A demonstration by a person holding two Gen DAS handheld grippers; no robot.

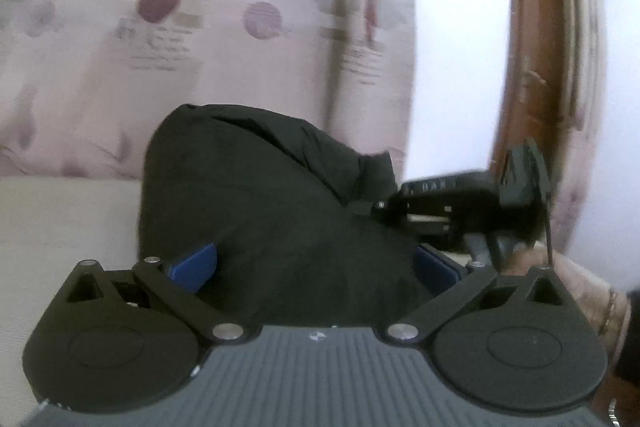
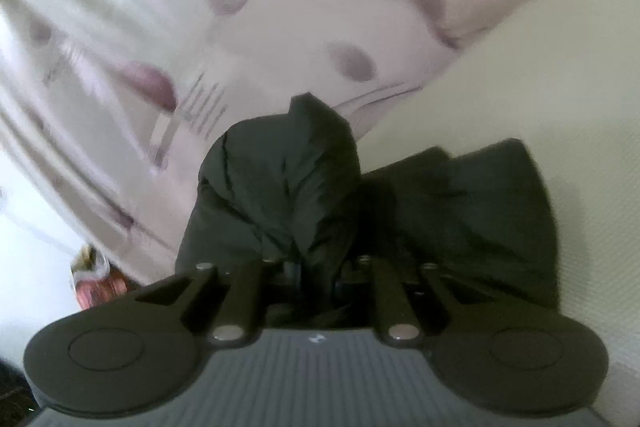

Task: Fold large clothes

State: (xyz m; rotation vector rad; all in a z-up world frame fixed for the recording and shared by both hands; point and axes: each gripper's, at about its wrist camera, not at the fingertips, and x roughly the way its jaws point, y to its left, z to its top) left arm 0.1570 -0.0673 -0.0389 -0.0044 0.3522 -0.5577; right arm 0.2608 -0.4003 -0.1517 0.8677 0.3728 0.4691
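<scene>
At the centre of both frames bulges the dark garment [image 1: 272,211], lifted before a patterned curtain [image 1: 168,39]. The left gripper [image 1: 316,267] stands wide, cloth filling the gap; the right gripper [image 2: 316,263] pinches a bunched fold. Judged, both edges should stay level and taut before laying down.

The garment [image 2: 288,187] is covering the right tongs' [image 2: 316,267] fingertips, and in the left wrist view it is hiding most of the left tongs' [image 1: 312,267] blue pads [image 1: 196,265]. The curtain [image 1: 240,27] is smearing with blur, its print unreadable.
</scene>
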